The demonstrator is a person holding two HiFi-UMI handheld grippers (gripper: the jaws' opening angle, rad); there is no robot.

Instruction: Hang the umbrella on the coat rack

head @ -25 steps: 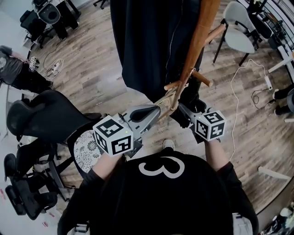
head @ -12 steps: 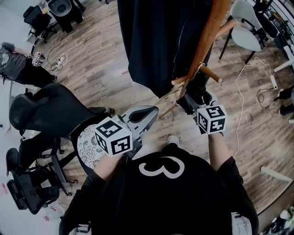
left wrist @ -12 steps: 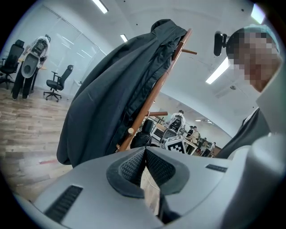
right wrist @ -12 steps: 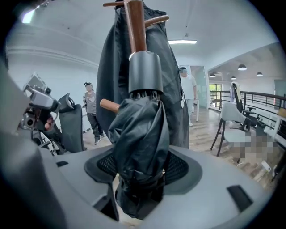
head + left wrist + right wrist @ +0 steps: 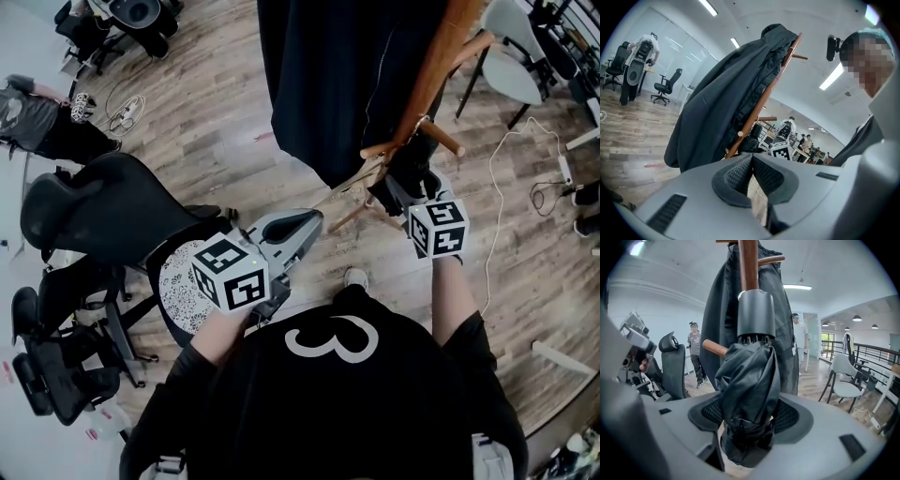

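right gripper view: the right gripper (image 5: 747, 417) clamps the folded black fabric umbrella (image 5: 747, 390), its top at twelve o'clock by the brown wooden coat rack (image 5: 750, 263). the person should hook it fully before releasing. left gripper (image 5: 751, 171) closed, empty.

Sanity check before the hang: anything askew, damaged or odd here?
Nothing damaged or spilled. Only oddity: right gripper clamps the folded umbrella by its bunched fabric, crumpling it. Left gripper is shut on nothing.
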